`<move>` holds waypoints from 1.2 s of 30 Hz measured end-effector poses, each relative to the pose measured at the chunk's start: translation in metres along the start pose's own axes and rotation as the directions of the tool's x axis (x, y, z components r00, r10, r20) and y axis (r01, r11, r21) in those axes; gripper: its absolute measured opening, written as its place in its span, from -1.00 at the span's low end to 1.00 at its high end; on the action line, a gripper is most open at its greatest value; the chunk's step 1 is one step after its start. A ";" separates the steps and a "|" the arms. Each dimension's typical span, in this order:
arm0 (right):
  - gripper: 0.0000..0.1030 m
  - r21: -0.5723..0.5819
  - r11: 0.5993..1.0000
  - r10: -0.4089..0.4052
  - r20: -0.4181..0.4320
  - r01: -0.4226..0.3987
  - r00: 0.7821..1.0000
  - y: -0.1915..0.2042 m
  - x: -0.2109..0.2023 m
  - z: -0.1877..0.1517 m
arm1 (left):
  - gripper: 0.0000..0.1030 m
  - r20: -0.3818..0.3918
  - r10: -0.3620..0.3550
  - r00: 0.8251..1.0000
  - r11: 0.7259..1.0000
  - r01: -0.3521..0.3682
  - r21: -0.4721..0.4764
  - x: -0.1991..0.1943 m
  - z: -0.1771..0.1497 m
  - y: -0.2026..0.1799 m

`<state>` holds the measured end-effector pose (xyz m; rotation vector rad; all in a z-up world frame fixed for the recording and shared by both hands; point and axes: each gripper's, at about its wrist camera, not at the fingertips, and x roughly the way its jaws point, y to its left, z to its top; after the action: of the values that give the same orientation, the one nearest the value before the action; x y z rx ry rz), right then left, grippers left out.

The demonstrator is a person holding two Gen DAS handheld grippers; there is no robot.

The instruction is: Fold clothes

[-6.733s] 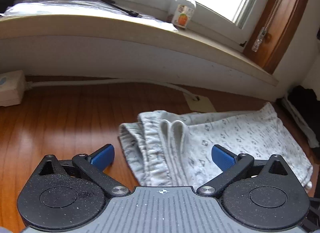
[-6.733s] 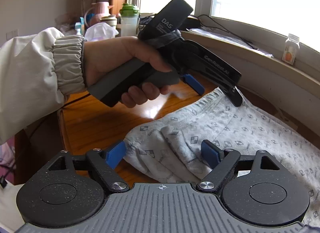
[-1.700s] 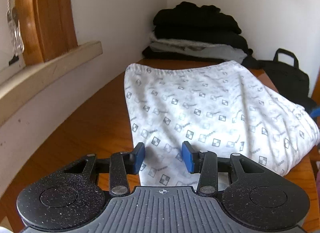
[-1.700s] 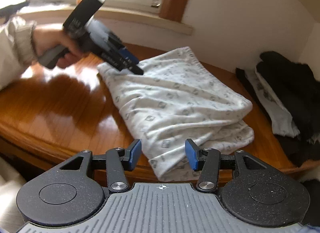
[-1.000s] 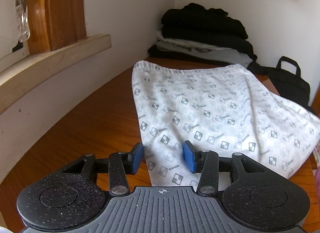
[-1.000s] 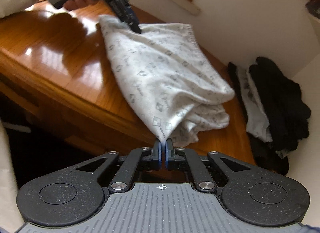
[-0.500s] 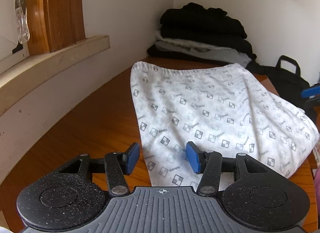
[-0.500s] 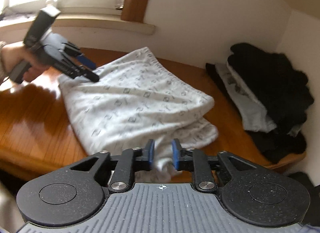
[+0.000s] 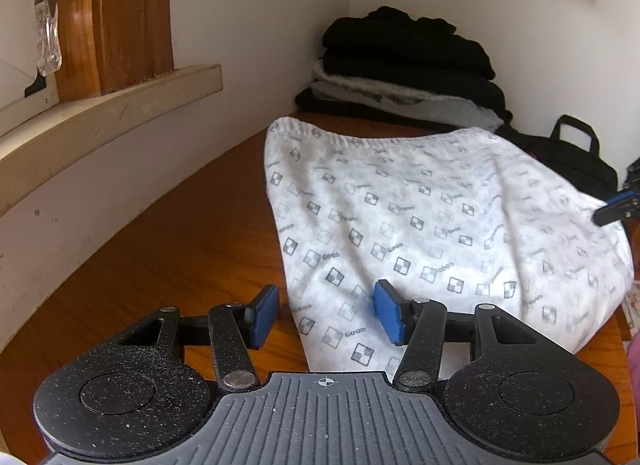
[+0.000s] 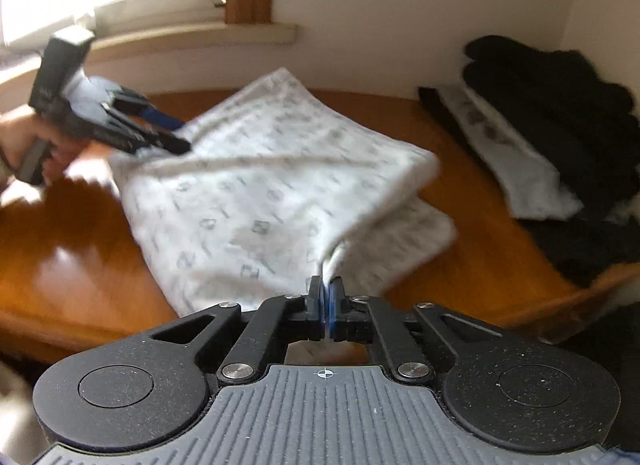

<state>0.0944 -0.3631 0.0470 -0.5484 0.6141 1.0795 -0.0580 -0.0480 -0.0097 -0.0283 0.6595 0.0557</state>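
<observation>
Change, right tongs (image 10: 325,307): half a second ago the blue pads stood a little apart at the garment's near edge; now they are pressed together on it, a ridge of cloth rising out of the pinch.
Change, left tongs (image 9: 326,315): spread wider than half a second ago; the view along them is otherwise much the same.
Change, garment: the near right corner is pulled up toward the right tongs, where before it lay slack on the desk.
Garment (image 9: 420,233): white cloth printed with small checkered squares, folded into a rough rectangle, lying on the wooden desk (image 9: 192,249) with the gathered waistband at the far end in the left wrist view.
Garment, right wrist view (image 10: 256,193): two layers show, the upper one lifted at the pinched corner, the lower one flat beneath; picture is motion-blurred.
Containers: black bag (image 9: 572,157) with a carry handle past the garment's far right corner; contents cannot be told.
Stack: folded clothes (image 9: 404,69), black over grey over black, in the desk's far corner against the wall, apart from the garment.
Left tongs, state: wide open, gripping nothing; left pad (image 9: 262,315) over bare desk just beside the garment's edge, right pad over the cloth. Contact with the cloth cannot be told.
Right tongs, state: fully closed on the garment's near edge.
Window sill (image 9: 108,113): runs along the wall left of the desk.
</observation>
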 end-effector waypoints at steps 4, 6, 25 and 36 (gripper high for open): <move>-0.92 0.009 0.999 -0.030 -0.012 0.031 0.999 -0.002 0.002 0.000 | 0.13 0.003 0.022 1.000 0.999 -0.022 0.033 0.000 0.001 -0.005; -0.88 0.025 0.997 -0.073 0.025 0.073 0.997 -0.003 0.000 0.003 | 0.17 0.001 0.031 1.000 0.999 -0.031 0.041 -0.001 0.002 -0.006; -0.36 0.084 0.996 -0.005 0.202 -0.012 0.979 0.012 0.061 0.009 | 0.15 0.033 0.012 0.999 0.994 -0.015 0.107 -0.062 0.006 -0.013; -0.34 0.142 0.989 -0.002 0.261 -0.036 0.965 0.009 0.060 -0.004 | 0.45 -0.026 0.143 0.989 0.858 -0.111 0.501 -0.062 -0.022 -0.099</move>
<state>0.1058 -0.3248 0.0012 -0.2680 0.4615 1.0915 -0.1149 -0.1502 0.0119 0.5190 0.7220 0.0100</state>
